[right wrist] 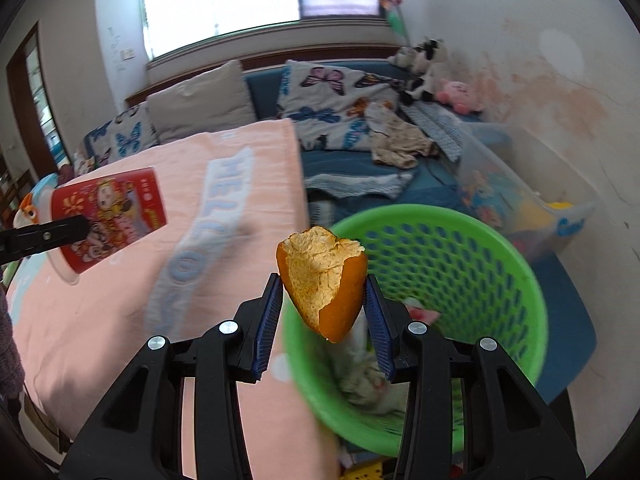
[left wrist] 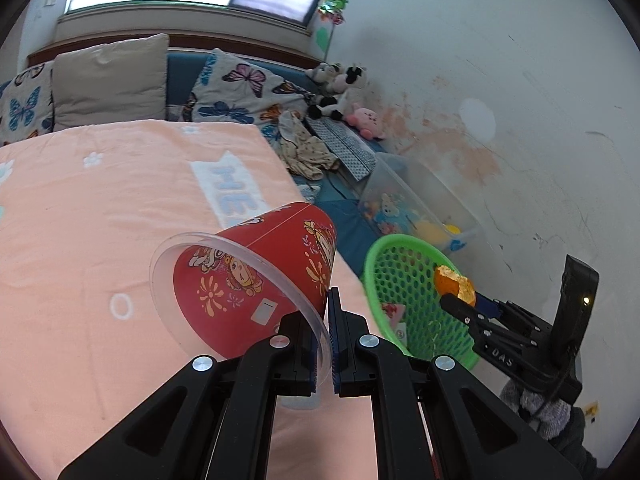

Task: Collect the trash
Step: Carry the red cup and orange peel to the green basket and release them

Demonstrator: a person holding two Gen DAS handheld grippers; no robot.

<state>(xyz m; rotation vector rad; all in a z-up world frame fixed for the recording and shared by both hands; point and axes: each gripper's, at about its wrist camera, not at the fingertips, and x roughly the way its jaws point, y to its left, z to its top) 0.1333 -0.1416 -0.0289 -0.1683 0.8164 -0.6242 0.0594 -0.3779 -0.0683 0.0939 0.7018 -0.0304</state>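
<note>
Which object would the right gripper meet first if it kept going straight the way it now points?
Probably the green basket. The right gripper, jaws shut on the orange peel, points at the basket's rim and open mouth. Nothing else shows between them, though depth is hard to judge in this fisheye view.

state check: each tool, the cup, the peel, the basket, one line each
left tool: shut on the red cup's clear rim
red cup: held tilted, lifted over the pink blanket
right tool: shut on the orange peel
orange peel: held above the near rim of the basket, not dropped yet
green basket: upright, some trash already inside
</note>
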